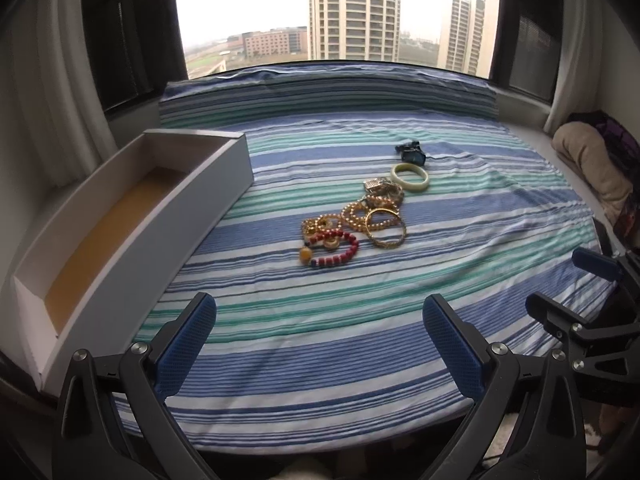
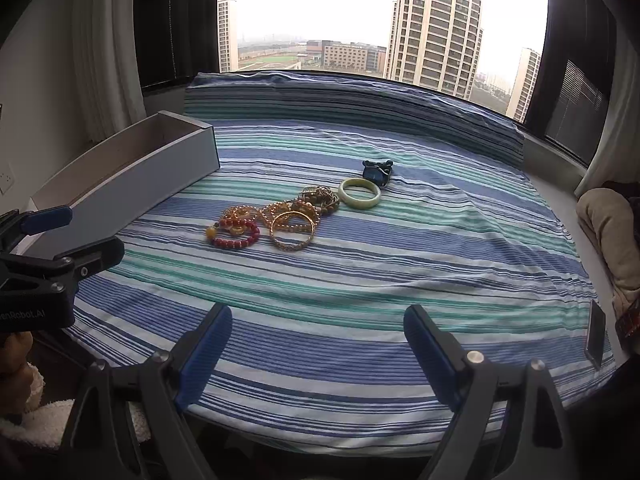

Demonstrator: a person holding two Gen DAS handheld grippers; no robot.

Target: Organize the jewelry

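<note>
A striped blue, green and white sheet (image 1: pixel 360 320) covers a wide surface in front of a large window (image 1: pixel 340 8) that looks out on tall apartment towers.

At about nine to ten o'clock in the left wrist view sits a long white box (image 1: pixel 132 236), open at the top, with a tan floor inside; nothing shows inside it. It lies at the sheet's left edge, well apart from the jewelry.

Near the centre, running toward one o'clock, the jewelry lies in a loose chain of touching pieces: a red bead bracelet (image 1: pixel 338 249) with an amber bead at its left end, small gold rings beside it, a pale gold bead bracelet (image 1: pixel 362 212), a gold bangle (image 1: pixel 387 228) overlapping that one, then a tangle of gold-toned pieces (image 1: pixel 382 192). Just beyond rests a pale green jade bangle (image 1: pixel 410 177), and past it — close by — a dark blue ornament (image 1: pixel 412 152).

At three o'clock a beige bundle of fabric (image 1: pixel 588 164) lies off the sheet.

The left claw (image 1: pixel 320 340) hovers at six o'clock over the near part of the sheet, its blue-padded fingers wide apart and holding nothing. The right claw (image 2: pixel 318 344) hovers likewise — fingers spread, empty.
</note>
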